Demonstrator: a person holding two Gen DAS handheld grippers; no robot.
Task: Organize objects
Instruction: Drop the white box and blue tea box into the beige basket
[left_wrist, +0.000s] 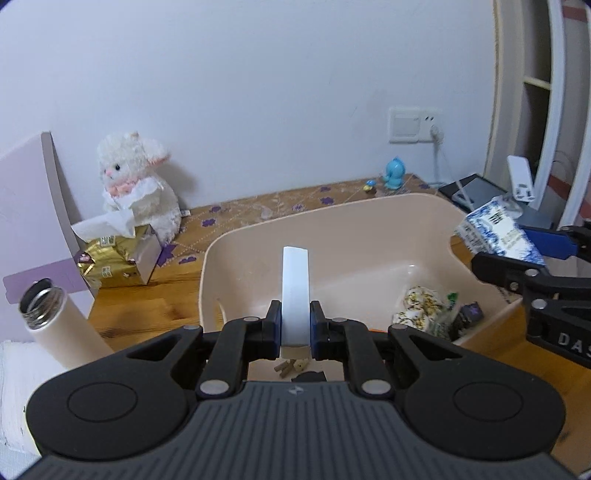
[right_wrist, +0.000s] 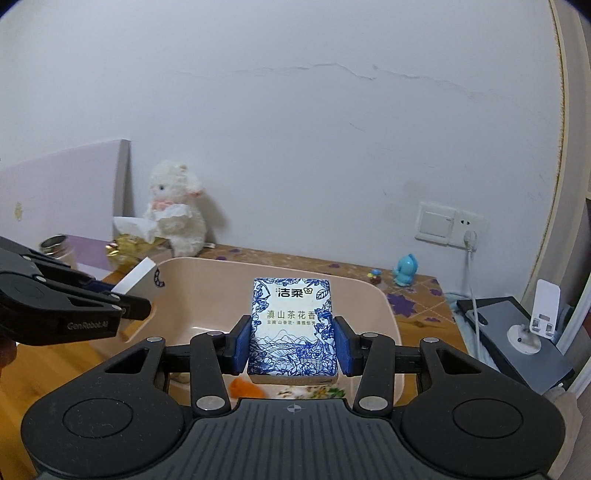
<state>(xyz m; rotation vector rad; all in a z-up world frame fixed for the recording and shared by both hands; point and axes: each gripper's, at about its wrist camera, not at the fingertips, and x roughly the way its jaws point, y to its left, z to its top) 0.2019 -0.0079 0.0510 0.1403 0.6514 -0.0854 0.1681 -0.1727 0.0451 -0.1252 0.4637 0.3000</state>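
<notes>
A white box (left_wrist: 294, 295) is clamped edge-on between the fingers of the left gripper (left_wrist: 294, 330) and held above the bin (left_wrist: 369, 206), evidently so that it can be dropped in. A tissue pack (right_wrist: 293, 328) is clamped flat in the right gripper (right_wrist: 293, 341) over the same bin, on its right side, apparently for the same reason. Two things are thus held, one per gripper. Inside the bin, a patterned packet (left_wrist: 419, 308) and a few small bits are seen; their number cannot be told. Outside it, one flask (left_wrist: 55, 325), one gold pack (left_wrist: 118, 260), one plush (left_wrist: 138, 181) and one blue figure (left_wrist: 395, 175) are left on the desk (left_wrist: 147, 310).
</notes>
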